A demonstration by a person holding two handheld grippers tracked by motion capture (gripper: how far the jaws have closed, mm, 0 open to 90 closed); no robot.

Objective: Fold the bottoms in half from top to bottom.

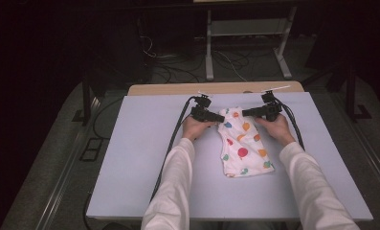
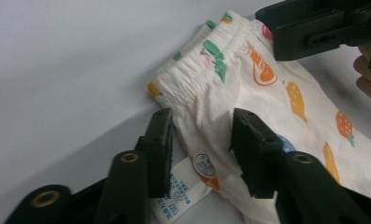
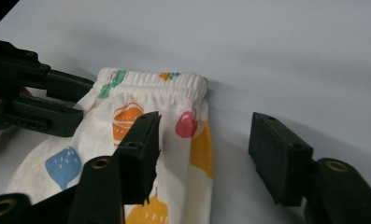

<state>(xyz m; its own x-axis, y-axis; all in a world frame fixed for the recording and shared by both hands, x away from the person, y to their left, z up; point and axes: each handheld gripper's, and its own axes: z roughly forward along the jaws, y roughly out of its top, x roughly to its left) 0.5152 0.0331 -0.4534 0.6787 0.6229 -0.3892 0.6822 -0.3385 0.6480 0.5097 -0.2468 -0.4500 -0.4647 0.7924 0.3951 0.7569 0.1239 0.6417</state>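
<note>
Both forearms, in white sleeves, came in from the bottom of the high view and went forward over the table (image 1: 144,158), w/ the hands turned inward so the two grippers pointed at each other across the far end of the cloth.

The left hand (image 1: 195,127) held the left gripper (image 1: 218,117) at the left side of the small white garment (image 1: 242,143), near its elastic waistband (image 2: 199,74). In the left gripper view the jaws stood moderately open, approx. a jaw-width or two apart, and the cloth edge lay between them. The left jaw sat just beside the side seam, over the white care label (image 2: 178,189); the right jaw was above the printed fabric. Whether the pads touched the cloth, I could not tell. It had no grip on anything.

The right hand (image 1: 275,125) held the right gripper (image 1: 245,113) at the opposite corner of the waistband. In the right gripper view (image 3: 204,154) its jaws were wide open, more than the left one. One jaw was over the fabric and the other over bare table, so the garment's side edge lay between them, not clamped.

The garment lay flat on the table's middle, printed w/ coloured fruit shapes, waistband at the far end, between the two grippers.
</note>
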